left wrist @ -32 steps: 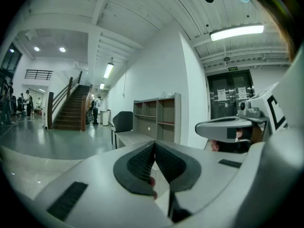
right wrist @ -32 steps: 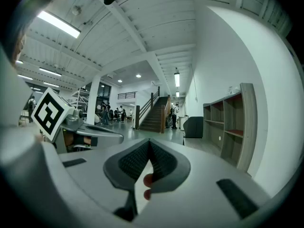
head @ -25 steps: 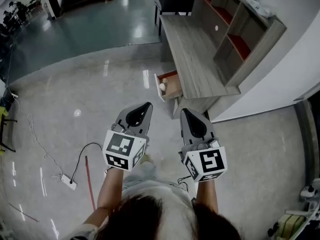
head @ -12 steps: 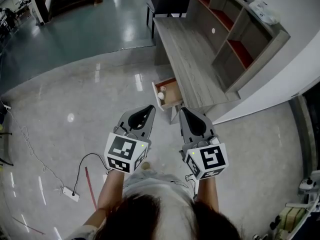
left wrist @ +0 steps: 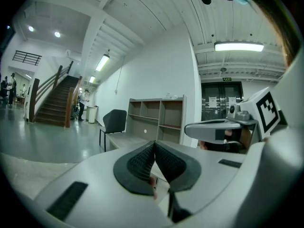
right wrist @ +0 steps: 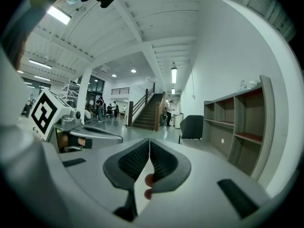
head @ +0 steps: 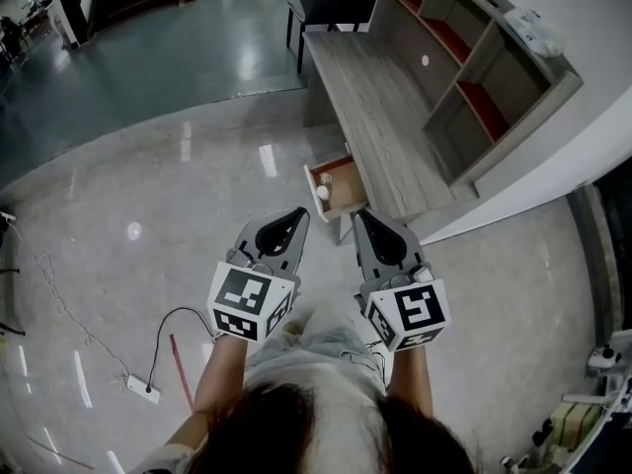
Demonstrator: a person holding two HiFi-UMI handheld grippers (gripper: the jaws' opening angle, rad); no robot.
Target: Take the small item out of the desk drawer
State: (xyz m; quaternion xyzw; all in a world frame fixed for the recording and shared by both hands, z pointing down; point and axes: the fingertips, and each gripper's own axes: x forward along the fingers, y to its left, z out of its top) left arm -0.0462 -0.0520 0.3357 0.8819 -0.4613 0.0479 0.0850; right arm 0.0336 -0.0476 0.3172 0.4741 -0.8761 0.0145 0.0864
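Left claw (head: 297,213), right claw (head: 359,215): both pinched shut, nothing between the pads. I hold them side by side above the floor (head: 148,166), tips toward the open drawer (head: 346,181) just ahead. The small pale item (head: 323,193) lies inside, near the front panel. The worktop (head: 380,97) runs above, carrying a shelf unit (head: 474,77).

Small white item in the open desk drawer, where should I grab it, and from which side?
Probably across its rounded middle, coming straight down from above: the small white item lies low in the open drawer, whose walls block sideways approaches.
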